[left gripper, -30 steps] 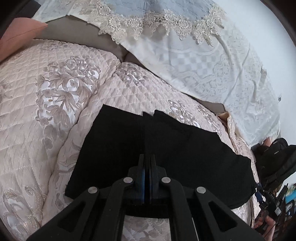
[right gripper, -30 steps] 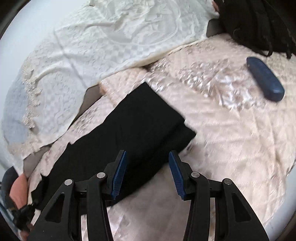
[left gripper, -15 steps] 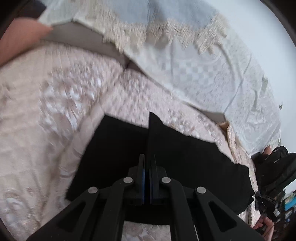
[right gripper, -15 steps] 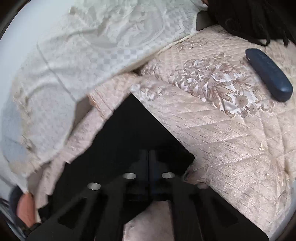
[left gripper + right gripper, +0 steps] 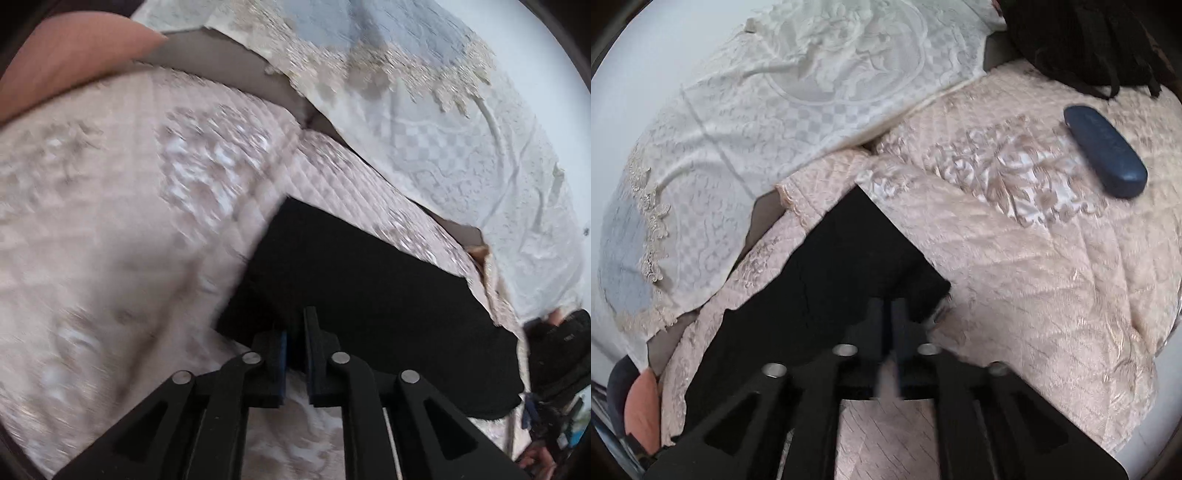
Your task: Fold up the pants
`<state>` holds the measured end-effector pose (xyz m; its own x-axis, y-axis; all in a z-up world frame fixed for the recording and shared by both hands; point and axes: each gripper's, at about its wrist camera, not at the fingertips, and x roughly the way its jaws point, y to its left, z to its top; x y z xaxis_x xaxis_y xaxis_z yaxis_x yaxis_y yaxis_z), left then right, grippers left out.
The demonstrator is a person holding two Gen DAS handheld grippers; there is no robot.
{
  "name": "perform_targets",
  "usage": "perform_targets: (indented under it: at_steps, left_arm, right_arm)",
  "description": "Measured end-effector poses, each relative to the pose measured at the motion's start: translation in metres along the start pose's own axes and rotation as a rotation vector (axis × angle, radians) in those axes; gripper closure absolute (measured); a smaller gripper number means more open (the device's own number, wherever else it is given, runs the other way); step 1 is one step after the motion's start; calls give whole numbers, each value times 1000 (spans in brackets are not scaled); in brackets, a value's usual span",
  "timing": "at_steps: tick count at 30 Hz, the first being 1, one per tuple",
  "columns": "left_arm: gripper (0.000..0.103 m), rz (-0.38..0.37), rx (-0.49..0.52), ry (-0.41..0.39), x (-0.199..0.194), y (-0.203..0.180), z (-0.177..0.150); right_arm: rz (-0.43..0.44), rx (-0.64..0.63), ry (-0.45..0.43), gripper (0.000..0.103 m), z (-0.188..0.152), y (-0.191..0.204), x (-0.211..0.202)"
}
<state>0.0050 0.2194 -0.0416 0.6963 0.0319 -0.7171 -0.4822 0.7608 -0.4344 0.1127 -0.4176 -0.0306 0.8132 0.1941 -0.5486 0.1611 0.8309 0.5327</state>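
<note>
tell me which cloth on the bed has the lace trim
The white cloth by the wall: a lace border runs along its blue panel. The black pants and the pink quilt carry no such border.

We see a pair of black pants (image 5: 369, 295) lying folded into a long, flat band on a pale pink quilted bedspread, the dark cloth plain and matte, without visible seams or pockets at this blur. In the left wrist view the band runs from a squared end at lower centre toward the right edge. In the right wrist view the pants (image 5: 827, 280) stretch from a squared corner near the middle down to the lower left, where their outline steps unevenly, one layer showing past another. The fabric lies smooth, resting flat on the quilt
</note>
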Motion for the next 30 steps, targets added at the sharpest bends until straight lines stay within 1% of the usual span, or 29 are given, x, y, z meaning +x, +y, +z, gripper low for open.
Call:
perform_targets:
  at_steps: [2,3,5,6,9,10,11,13,14,16,17,18,19,20,22,24,25,27,28,29,30]
  left_arm:
    - [89,66,-13,-28,-6,7,7]
    - [89,79,-18,-40,-9,9,9]
    - [89,69,-5,-56,-15,7,12]
    - [89,52,15,-58,-16,1,12]
    - [87,-46,115,-32,-17,-27,8]
    - [81,-79,143,-16,-14,-39,5]
    - [69,-118,178,9,-11,-50,0]
    - [61,-175,248,59,-2,-72,-12]
    - [61,-196,288,88,2,-84,-19]
    - [61,-226,357,132,9,-100,-32]
    - [61,-232,380,144,12,-106,-37]
    - [61,-235,397,155,14,-111,-41]
    - [61,-238,410,164,15,-114,-44]
    - [61,-241,415,168,15,-116,-45]
    - [61,-238,420,171,15,-115,-45]
    - [61,-232,424,171,13,-114,-43]
    - [61,-231,425,166,11,-112,-42]
    - [60,-227,428,148,8,-109,-38]
    - [59,-225,429,141,7,-107,-37]
    - [58,-223,427,138,8,-106,-36]
    - [58,-219,423,140,9,-105,-35]
  right_arm:
    - [18,7,-13,62,5,2,0]
    - [18,5,-11,61,6,2,2]
    - [12,-8,3,61,9,3,9]
    - [5,-14,11,61,11,3,13]
    - [-40,11,49,61,17,-5,30]
    - [-54,31,44,61,20,-8,33]
    - [-61,40,35,61,23,-9,33]
    - [-84,33,46,58,27,-8,39]
    - [-88,26,66,56,29,-7,45]
    - [-92,15,85,56,31,-7,52]
    - [-73,5,85,56,32,-5,51]
    - [-52,-11,68,66,34,-2,46]
    - [-60,-45,32,85,35,3,36]
    - [-54,-64,18,97,36,7,30]
    - [12,-70,0,98,38,12,13]
    - [22,-95,-18,98,37,18,-1]
    - [39,-86,-25,98,37,18,-11]
    - [32,-68,-38,98,37,13,-20]
    - [14,-59,-28,98,36,5,-19]
    - [-1,-54,3,98,35,0,-12]
    - [-25,-38,52,97,32,-8,1]
